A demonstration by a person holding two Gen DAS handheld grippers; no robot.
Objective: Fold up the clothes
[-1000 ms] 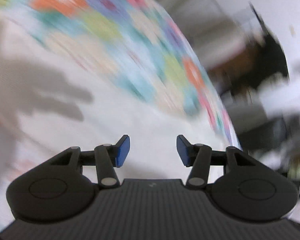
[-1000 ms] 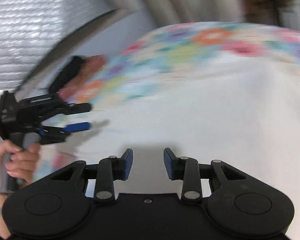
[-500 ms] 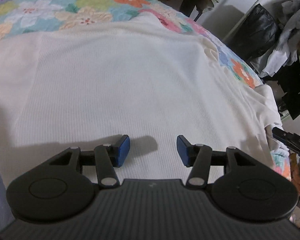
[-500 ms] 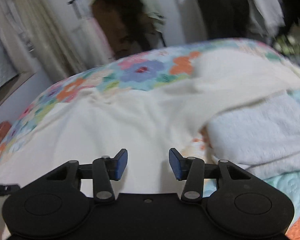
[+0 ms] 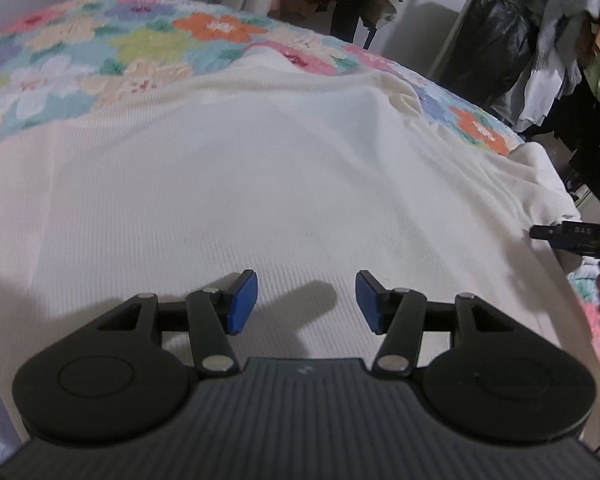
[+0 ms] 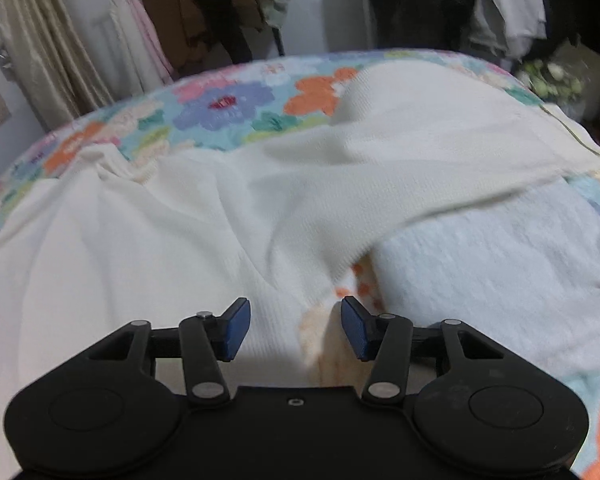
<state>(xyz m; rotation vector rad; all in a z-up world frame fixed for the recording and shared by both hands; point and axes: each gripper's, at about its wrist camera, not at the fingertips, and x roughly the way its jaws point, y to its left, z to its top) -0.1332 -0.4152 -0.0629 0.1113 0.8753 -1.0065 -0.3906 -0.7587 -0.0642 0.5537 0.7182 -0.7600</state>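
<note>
A cream ribbed knit garment [image 5: 260, 184] lies spread flat on a bed with a floral quilt [image 5: 112, 44]. My left gripper [image 5: 306, 304] is open and empty, low over the garment's near part. My right gripper [image 6: 296, 332] is open and empty, over the garment's near edge [image 6: 204, 240]. One part of the garment, perhaps a sleeve [image 6: 440, 136], stretches out to the right and lies over a folded white towel-like cloth [image 6: 500, 256]. The right gripper's tip shows at the right edge of the left wrist view [image 5: 568, 236].
The floral quilt [image 6: 228, 108] shows beyond the garment. Hanging clothes [image 5: 560, 40] and a black bag [image 5: 488, 48] stand past the bed on the right. Curtains and hanging garments [image 6: 140, 32] stand behind the bed.
Both views swung fast from blur and now look steadily across the garment. The right gripper turned right toward the sleeve and towel and came lower. Both grippers stayed open.
</note>
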